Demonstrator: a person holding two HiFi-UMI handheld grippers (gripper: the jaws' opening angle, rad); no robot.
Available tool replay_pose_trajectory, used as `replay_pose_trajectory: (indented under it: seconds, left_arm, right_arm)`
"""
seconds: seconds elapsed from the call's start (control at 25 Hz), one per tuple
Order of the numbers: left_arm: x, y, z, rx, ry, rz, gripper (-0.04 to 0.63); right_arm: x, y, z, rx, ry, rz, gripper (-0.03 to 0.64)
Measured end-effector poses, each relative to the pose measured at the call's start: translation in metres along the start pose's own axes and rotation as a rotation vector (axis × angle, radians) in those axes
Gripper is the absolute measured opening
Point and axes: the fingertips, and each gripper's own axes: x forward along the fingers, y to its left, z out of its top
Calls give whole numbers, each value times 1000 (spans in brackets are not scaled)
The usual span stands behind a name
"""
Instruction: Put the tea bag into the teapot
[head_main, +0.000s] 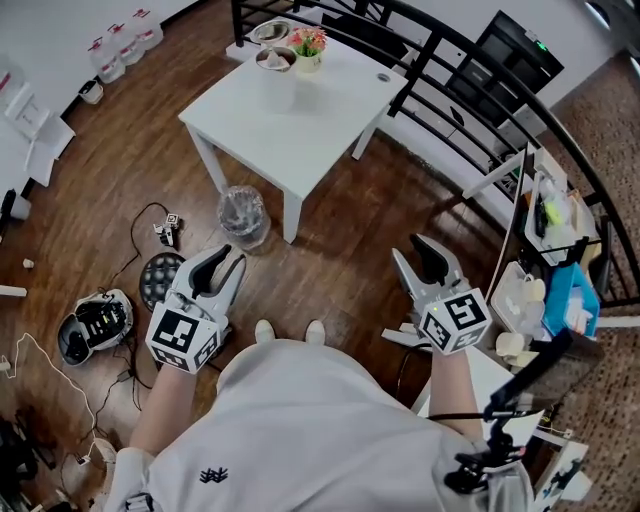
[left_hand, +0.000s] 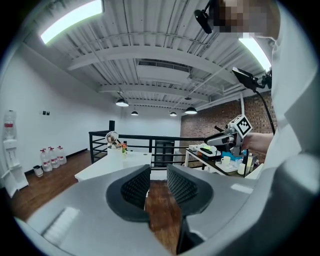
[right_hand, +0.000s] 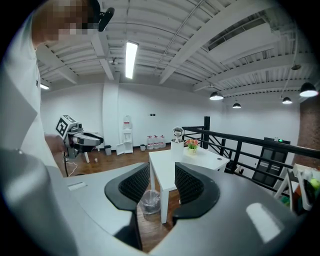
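A white table (head_main: 300, 130) stands ahead of me on the wooden floor. On its far side a shiny round vessel (head_main: 275, 58), perhaps the teapot, sits on a white stand beside a small pot of flowers (head_main: 308, 42). No tea bag shows in any view. I hold my left gripper (head_main: 225, 258) low at the left, well short of the table, its jaws a little apart with nothing between them (left_hand: 157, 180). My right gripper (head_main: 430, 250) is at the right, also open and empty (right_hand: 162, 182), pointing towards the table (right_hand: 175, 160).
A clear plastic bin (head_main: 243, 217) stands on the floor by the table's near leg. A black railing (head_main: 440, 60) runs behind the table. A cluttered shelf cart (head_main: 545, 270) is close at my right. Cables and a black device (head_main: 95, 322) lie on the floor at left.
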Motion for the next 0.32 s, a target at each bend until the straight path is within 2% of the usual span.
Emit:
replay_pose_trajectory:
  seconds: [0.32]
  left_arm:
    - [2, 11, 3, -1, 0, 24, 80]
  right_arm:
    - [10, -3, 5, -5, -11, 8, 147]
